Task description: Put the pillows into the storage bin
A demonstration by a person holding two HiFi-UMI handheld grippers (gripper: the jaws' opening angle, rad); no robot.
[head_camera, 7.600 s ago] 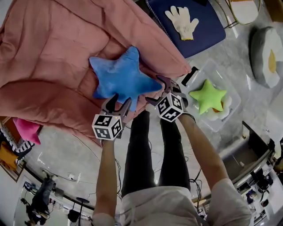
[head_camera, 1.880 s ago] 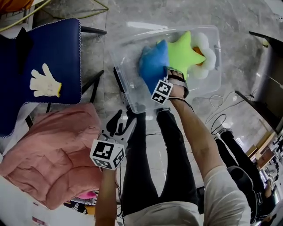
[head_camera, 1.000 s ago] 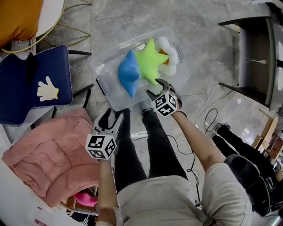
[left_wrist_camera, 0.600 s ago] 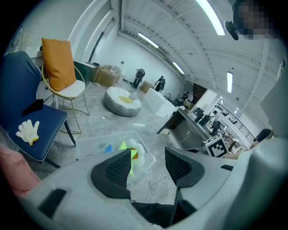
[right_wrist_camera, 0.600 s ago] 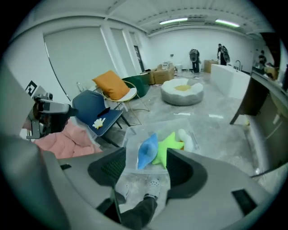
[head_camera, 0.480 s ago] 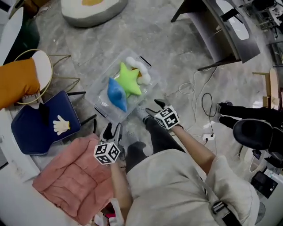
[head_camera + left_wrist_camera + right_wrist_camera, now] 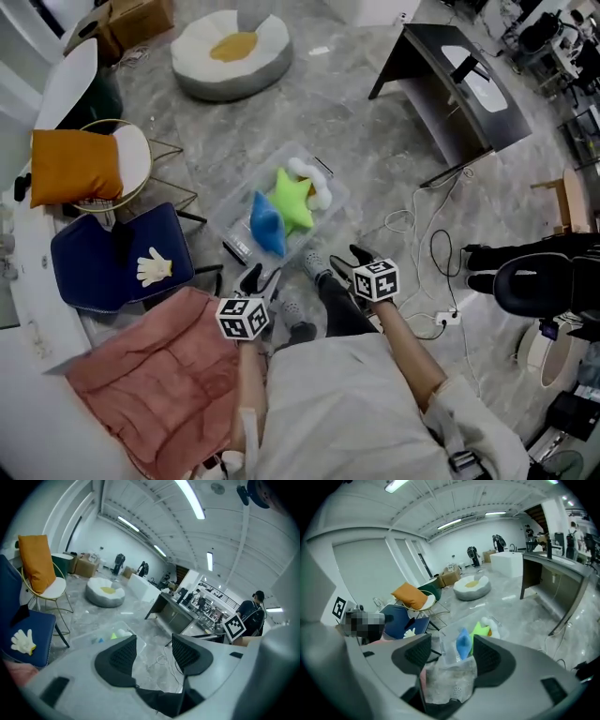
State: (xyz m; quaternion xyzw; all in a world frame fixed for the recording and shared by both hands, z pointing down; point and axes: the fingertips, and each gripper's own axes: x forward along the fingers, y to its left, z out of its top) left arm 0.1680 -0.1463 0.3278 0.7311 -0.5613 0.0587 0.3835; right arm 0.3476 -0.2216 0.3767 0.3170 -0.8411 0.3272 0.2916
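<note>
In the head view the clear storage bin (image 7: 234, 232) stands on the grey stone floor (image 7: 375, 159). The blue pillow (image 7: 267, 225), the green star pillow (image 7: 292, 199) and a white pillow (image 7: 317, 183) lie inside it, so I judge the task done. The left tongs (image 7: 262, 274) and right tongs (image 7: 349, 259) hang well above it. A pink blanket (image 7: 159, 375) and a blue chair (image 7: 94, 267) are near.

In the left gripper view the jaws stand apart, with only floor behind them.

In the right gripper view the jaws are apart and empty. The bin shows far beyond, in a bright hall.
</note>
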